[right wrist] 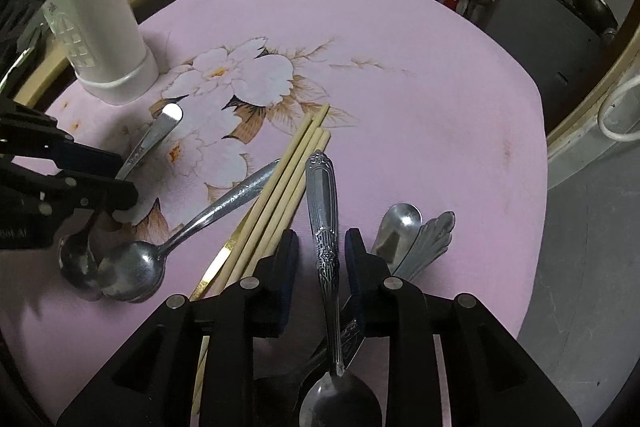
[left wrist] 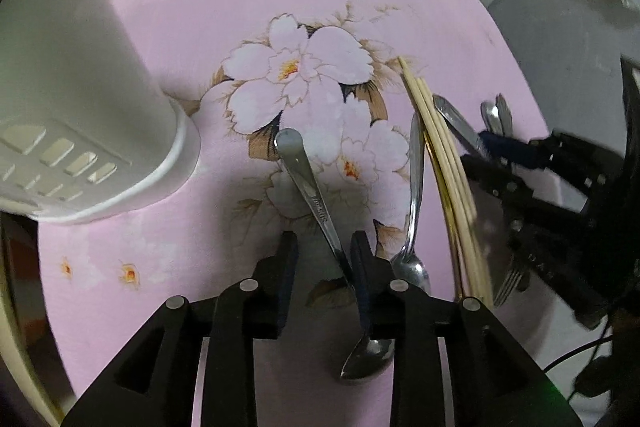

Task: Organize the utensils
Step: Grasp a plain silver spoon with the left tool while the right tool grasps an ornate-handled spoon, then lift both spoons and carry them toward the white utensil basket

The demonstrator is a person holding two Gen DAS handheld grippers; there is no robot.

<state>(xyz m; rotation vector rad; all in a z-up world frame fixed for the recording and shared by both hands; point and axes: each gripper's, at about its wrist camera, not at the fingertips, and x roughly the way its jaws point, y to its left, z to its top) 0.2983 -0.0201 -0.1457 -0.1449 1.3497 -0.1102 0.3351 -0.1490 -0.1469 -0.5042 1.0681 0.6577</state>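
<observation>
Left gripper points steeply down, 2 fingers parted slightly, spoon handle against right pad. Right gripper likewise steep, fingers slightly apart, ornate spoon handle loose between.

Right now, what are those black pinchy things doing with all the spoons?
A person is sorting utensils on a pink flowered table. The left hand-held gripper straddles a plain spoon, which lies against one pad. The right hand-held gripper has an ornate-handled spoon between its open jaws. Wooden chopsticks, more spoons and forks lie loose. The white utensil holder stands at the table's edge; what it holds cannot be seen.
</observation>
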